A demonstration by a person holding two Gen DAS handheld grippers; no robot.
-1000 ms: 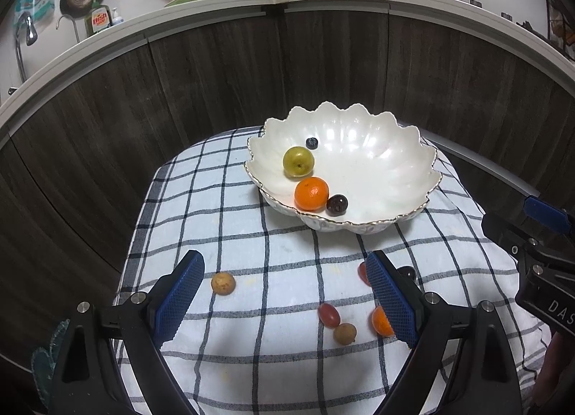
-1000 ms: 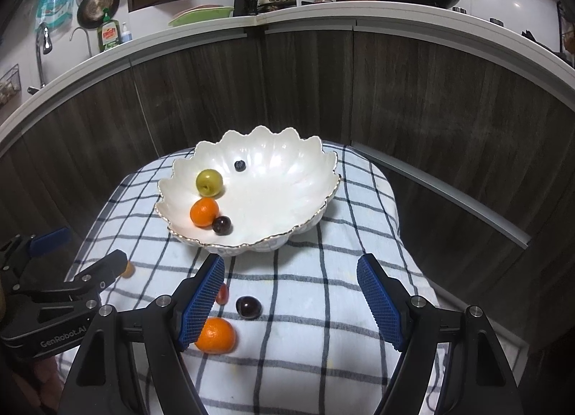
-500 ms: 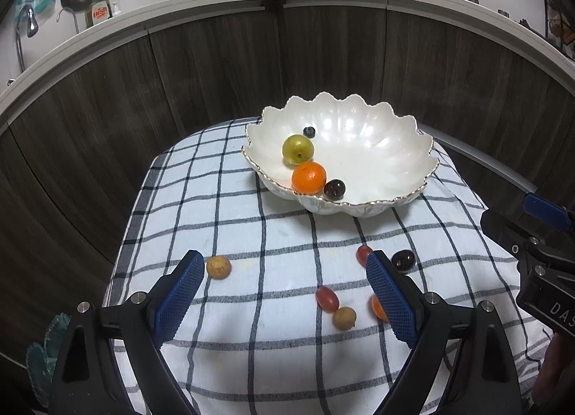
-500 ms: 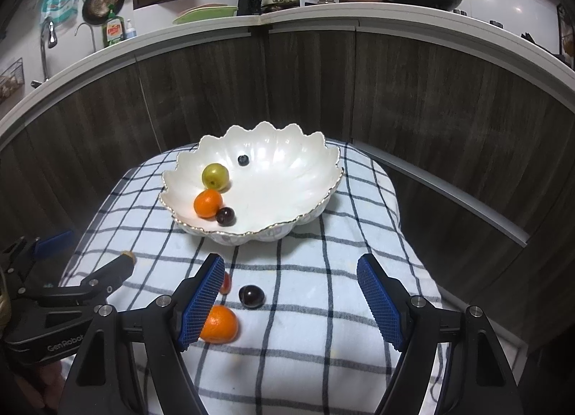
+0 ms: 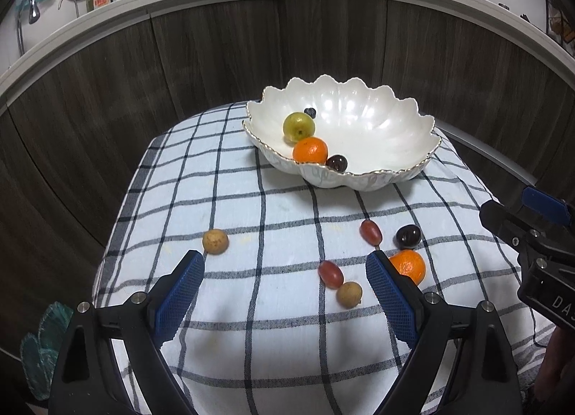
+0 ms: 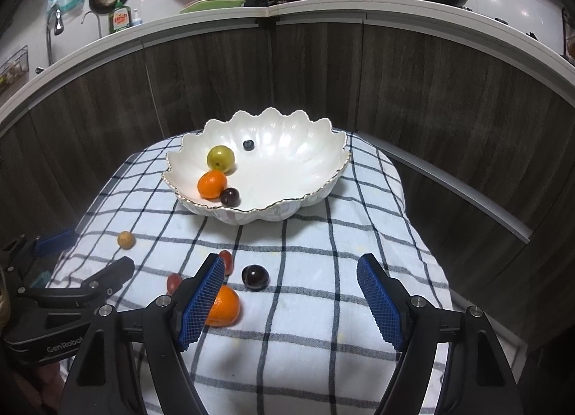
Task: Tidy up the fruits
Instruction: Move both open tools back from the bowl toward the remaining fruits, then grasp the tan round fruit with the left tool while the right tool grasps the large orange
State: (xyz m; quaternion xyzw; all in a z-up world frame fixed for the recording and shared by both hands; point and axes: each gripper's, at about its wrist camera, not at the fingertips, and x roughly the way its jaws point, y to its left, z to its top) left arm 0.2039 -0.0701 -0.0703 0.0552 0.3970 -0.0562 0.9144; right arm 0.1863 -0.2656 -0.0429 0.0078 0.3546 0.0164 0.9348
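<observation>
Four fruits already sit in the bowl [image 5: 413, 134], while six more lie on the near cloth [image 5: 251, 307], between bowl and grippers, and both the left gripper [image 5: 284, 292] and right gripper [image 6: 287, 300] hang wide open, holding nothing.

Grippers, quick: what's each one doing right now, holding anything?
Left gripper: open, empty, above the checked cloth.
Right gripper: open, empty, above the same cloth.
</observation>
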